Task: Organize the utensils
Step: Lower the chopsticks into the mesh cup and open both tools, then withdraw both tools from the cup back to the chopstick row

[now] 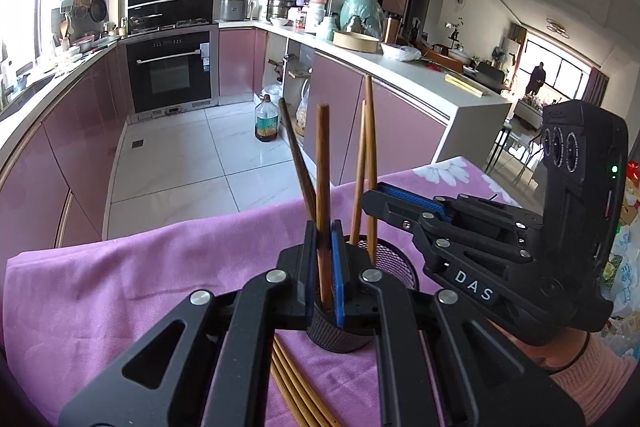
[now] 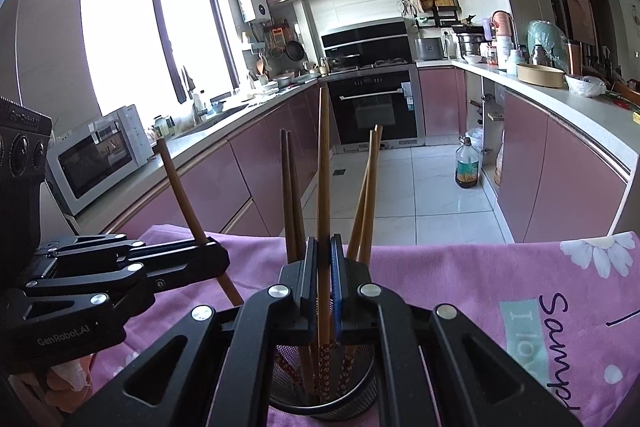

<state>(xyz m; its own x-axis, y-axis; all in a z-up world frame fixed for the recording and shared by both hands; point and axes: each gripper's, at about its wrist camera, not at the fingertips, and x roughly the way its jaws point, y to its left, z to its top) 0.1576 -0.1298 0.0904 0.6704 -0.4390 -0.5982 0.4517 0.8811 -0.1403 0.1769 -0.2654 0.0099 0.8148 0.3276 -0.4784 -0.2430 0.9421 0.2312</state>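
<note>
Lowering both chopsticks, keep each upright: your left claw [image 1: 323, 251] pinches one chopstick [image 1: 322, 163], your right claw [image 2: 324, 267] another [image 2: 323, 163], over the mesh cup [image 2: 324, 403].

oven [image 2: 378, 103] | microwave [image 2: 100, 159] on counter | oil bottle [image 1: 267, 119] on floor

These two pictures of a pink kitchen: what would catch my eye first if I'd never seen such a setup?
Probably the two black hand-held grippers, each pinching one brown chopstick: the left gripper and the right gripper hold theirs upright over a black mesh cup near the front edge of a purple cloth. Several chopsticks already stand in the cup, and a few more chopsticks lie loose on the cloth.
</note>
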